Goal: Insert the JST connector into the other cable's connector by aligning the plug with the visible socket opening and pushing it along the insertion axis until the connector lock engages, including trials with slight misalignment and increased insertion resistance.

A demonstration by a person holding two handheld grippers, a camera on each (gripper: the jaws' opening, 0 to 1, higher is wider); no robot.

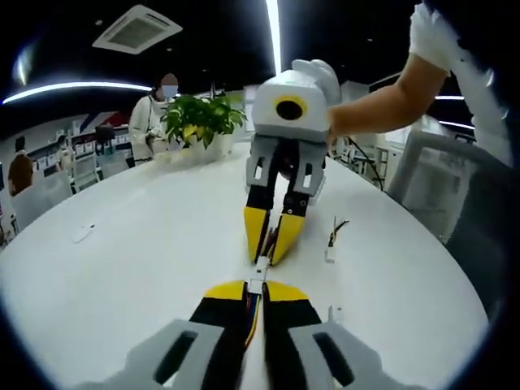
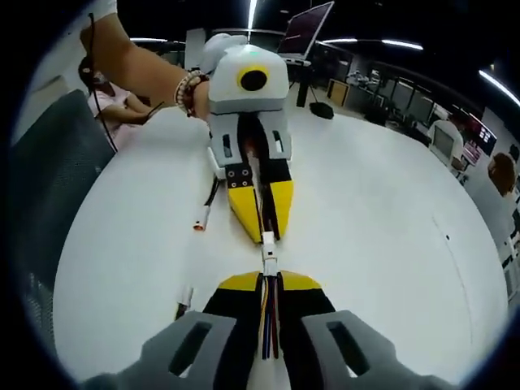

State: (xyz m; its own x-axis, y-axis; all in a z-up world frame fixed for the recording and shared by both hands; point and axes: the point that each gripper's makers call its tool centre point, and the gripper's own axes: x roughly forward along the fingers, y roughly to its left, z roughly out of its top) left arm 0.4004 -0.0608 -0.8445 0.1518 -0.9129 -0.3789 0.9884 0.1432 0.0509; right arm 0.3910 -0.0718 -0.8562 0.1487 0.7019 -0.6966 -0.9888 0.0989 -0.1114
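We see a round white table (image 1: 122, 276) of plain colour. In the left gripper view our left gripper (image 1: 257, 286) has black jaws with yellow tips and grey bases. Facing it, the right gripper (image 1: 272, 250) has a white body, grey middle and yellow-tipped black jaws. Between the tips lies a small white plastic connector (image 1: 259, 274) with thin yellow, red and dark wires (image 2: 269, 321). On the far left stands a green leafy plant (image 1: 201, 118) with some yellow leaves.
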